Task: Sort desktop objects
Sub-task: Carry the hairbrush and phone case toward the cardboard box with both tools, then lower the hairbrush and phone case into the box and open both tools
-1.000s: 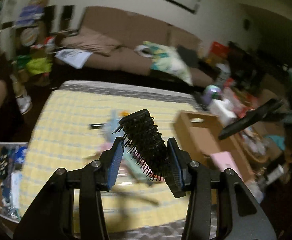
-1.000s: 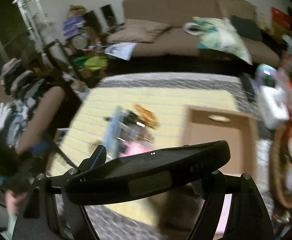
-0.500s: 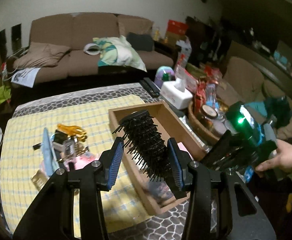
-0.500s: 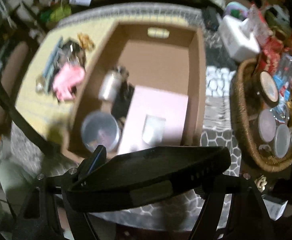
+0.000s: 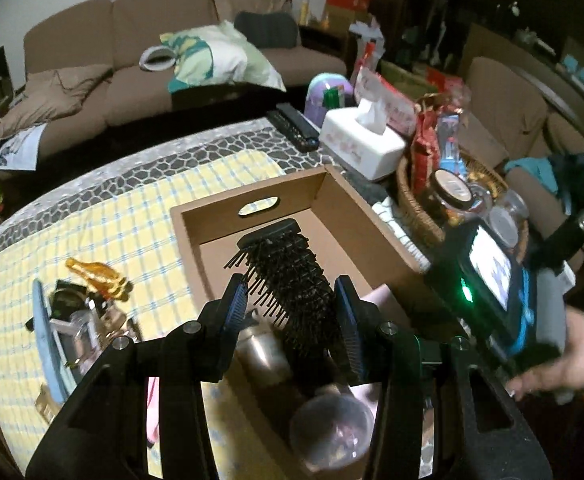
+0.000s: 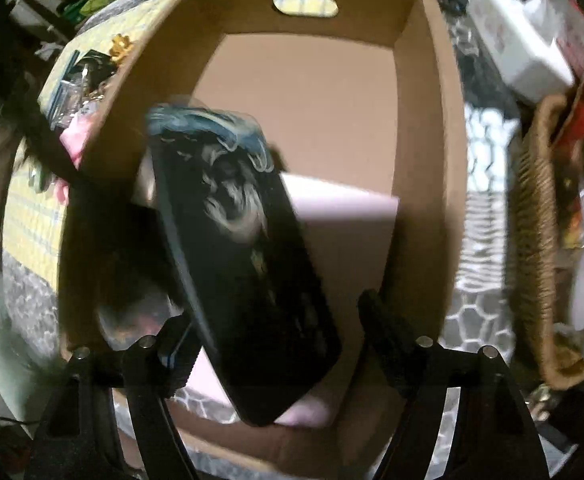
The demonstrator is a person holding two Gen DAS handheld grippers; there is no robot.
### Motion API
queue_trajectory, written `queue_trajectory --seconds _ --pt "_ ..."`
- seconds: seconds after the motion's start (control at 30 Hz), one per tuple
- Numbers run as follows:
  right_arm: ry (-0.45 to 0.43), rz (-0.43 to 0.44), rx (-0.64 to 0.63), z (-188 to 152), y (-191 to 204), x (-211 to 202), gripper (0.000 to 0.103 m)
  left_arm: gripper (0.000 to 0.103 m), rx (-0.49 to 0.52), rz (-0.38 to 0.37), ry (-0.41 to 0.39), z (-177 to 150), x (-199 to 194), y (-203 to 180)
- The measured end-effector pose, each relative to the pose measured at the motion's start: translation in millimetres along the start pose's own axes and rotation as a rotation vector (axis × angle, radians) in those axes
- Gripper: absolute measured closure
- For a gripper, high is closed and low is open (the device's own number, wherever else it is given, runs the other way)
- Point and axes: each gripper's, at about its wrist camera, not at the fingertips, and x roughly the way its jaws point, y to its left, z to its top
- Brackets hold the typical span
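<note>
My left gripper [image 5: 292, 308] is shut on a black hairbrush [image 5: 288, 276] and holds it over the near end of the brown cardboard box [image 5: 344, 196]. In the right wrist view my right gripper [image 6: 272, 328] is open just above the same box [image 6: 424, 120]. A black glasses case [image 6: 240, 248] with a white and blue pattern hangs tilted between its spread fingers, blurred; it looks loose. A pink flat item [image 6: 344, 220] lies in the box below it. A metal tin [image 5: 264, 352] and a clear round lid [image 5: 332, 428] also lie in the box.
Loose items remain on the yellow checked cloth [image 5: 104, 216]: an orange hair clip [image 5: 96, 274], a blue comb [image 5: 48, 348], small jars. A white tissue box [image 5: 360, 142] and a wicker basket [image 5: 424, 200] of jars stand right of the box. A sofa is behind.
My right gripper has dropped close over the box and opened; the glasses case has swung from crosswise to tilted lengthwise. My left gripper has moved right over the box with the hairbrush.
</note>
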Motion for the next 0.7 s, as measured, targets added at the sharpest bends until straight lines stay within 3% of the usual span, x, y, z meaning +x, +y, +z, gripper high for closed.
queue_trajectory --seconds 0.13,0.47,0.7 --pt "-0.042 0.014 -0.036 -15.1 2.1 1.3 0.029 0.061 -0.003 -0.002 0.031 19.1 30.9 3.6" --pt "-0.018 0.016 -0.167 -56.7 19.9 -0.6 0.028 0.069 -0.054 -0.052 0.091 65.5 93.9 7.9" --pt "-0.046 0.082 -0.122 -70.5 6.2 -14.8 0.028 0.069 -0.04 -0.014 0.141 68.2 123.6 11.0"
